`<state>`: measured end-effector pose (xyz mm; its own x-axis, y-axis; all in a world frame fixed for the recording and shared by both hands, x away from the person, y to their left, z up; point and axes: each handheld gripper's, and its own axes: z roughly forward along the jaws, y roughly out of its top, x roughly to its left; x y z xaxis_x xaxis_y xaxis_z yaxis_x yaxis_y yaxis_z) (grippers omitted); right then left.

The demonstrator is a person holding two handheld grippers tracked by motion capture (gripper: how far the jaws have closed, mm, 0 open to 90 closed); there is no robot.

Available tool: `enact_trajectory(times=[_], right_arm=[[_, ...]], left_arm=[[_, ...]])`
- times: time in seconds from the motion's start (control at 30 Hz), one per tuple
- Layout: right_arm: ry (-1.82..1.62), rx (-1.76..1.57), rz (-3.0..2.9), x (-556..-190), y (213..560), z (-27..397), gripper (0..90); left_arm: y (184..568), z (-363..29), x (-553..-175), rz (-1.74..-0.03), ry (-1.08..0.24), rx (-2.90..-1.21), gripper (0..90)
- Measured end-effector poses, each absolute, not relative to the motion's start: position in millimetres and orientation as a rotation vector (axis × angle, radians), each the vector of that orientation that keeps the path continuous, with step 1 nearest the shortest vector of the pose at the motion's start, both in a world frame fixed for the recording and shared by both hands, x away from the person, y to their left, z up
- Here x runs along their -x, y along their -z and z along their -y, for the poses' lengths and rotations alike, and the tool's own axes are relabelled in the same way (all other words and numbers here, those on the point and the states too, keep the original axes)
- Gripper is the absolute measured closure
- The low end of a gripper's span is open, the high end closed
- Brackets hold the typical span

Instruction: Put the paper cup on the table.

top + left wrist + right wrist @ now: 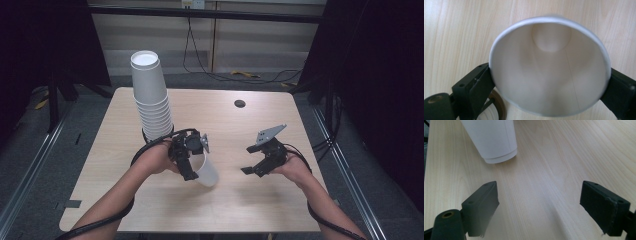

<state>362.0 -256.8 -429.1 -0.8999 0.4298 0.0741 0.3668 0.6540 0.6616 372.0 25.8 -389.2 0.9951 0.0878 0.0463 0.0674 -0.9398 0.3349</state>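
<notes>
My left gripper [192, 167] is shut on a white paper cup [208, 173] near the middle of the wooden table [250, 210]. The cup hangs tilted, its base low over the tabletop. In the left gripper view the cup's open mouth [549, 75] faces the camera, and a black jaw touches the rim on each side. My right gripper [248, 160] stands open to the right of the cup, with nothing between its fingers. In the right gripper view its jaws [539, 192] frame bare wood, and the cup's base [499, 155] lies farther off at the upper left.
A tall stack of upside-down white paper cups [150, 95] stands just behind my left hand. A small dark round hole [240, 103] sits in the tabletop at the far side. Black cables trail from both grippers.
</notes>
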Motion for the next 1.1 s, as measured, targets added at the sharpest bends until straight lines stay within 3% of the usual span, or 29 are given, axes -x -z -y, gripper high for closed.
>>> enact_trajectory(times=[1.1], right_arm=[[-1.110, -0.689, -2.760, -357.6, 430.6, 263.9, 14.5]], left_arm=[[400.8, -31.2, -375.1, -0.157, -0.028, -2.721, 0.0]])
